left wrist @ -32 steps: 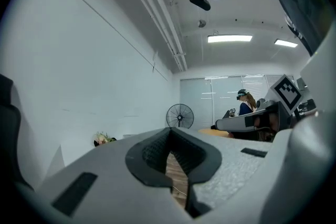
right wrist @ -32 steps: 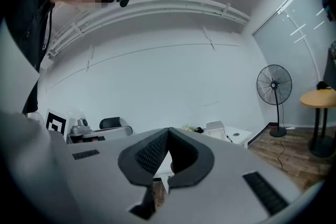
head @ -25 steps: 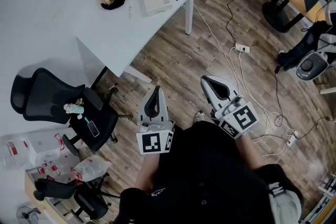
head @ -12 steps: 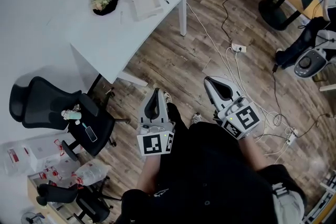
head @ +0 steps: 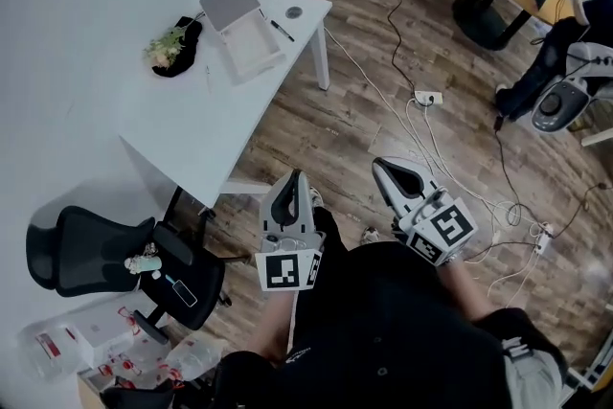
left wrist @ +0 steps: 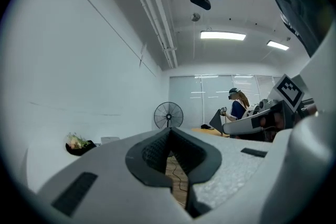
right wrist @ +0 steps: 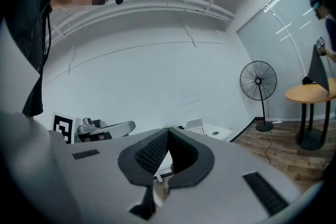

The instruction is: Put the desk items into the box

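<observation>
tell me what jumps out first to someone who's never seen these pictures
Low in front of the person, the left gripper and the right gripper are both shut and empty, pointing out over the wood floor. Beyond them, a white desk against the wall carries an open box. A black office chair stands at the lower left.
</observation>
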Demonstrator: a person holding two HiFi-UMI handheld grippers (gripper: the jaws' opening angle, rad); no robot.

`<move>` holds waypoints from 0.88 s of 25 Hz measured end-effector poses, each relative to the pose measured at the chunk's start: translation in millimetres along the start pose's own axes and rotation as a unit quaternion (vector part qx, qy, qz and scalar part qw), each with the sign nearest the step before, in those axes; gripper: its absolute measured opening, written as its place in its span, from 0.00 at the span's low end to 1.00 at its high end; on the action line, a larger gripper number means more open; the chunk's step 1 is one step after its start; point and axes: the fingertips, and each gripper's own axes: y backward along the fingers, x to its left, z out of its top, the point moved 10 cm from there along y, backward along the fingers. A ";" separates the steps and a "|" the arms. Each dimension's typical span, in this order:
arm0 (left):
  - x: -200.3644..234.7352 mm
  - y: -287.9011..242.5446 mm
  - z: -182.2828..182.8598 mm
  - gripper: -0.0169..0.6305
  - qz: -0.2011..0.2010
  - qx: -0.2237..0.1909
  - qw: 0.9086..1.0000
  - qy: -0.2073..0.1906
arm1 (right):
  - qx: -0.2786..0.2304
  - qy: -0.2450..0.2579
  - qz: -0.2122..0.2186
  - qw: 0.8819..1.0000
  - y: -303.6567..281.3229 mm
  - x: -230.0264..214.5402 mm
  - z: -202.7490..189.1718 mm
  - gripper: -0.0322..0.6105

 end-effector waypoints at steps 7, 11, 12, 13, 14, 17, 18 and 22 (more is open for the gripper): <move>58.1 -62.6 12.2 0.04 -0.030 -0.005 1.000 0.005 | -0.005 0.003 -0.026 1.000 -65.2 -13.9 18.3 0.05; 89.3 -89.1 11.1 0.04 -0.046 -0.002 0.999 0.006 | -0.001 -0.006 -0.049 0.999 -96.8 -19.3 21.2 0.05; 97.1 -95.9 10.8 0.04 -0.051 -0.002 0.999 0.005 | -0.002 -0.004 -0.053 0.999 -104.4 -19.9 23.1 0.05; 105.0 -102.7 10.2 0.04 -0.056 -0.002 0.998 0.004 | -0.004 -0.002 -0.057 0.998 -111.9 -20.5 25.1 0.05; 112.9 -109.2 9.2 0.04 -0.059 -0.003 0.998 0.004 | -0.006 0.000 -0.062 0.998 -119.7 -21.2 26.8 0.05; 137.9 -125.8 5.7 0.04 -0.068 -0.002 0.998 0.010 | -0.006 0.001 -0.078 0.997 -146.3 -22.6 29.1 0.05; 146.1 -129.9 5.4 0.04 -0.071 -0.002 0.997 0.010 | -0.006 0.000 -0.082 0.997 -155.9 -22.2 29.8 0.05; 178.1 -144.7 6.0 0.04 -0.079 -0.008 0.997 0.008 | -0.010 0.004 -0.085 0.996 -195.2 -20.3 35.3 0.05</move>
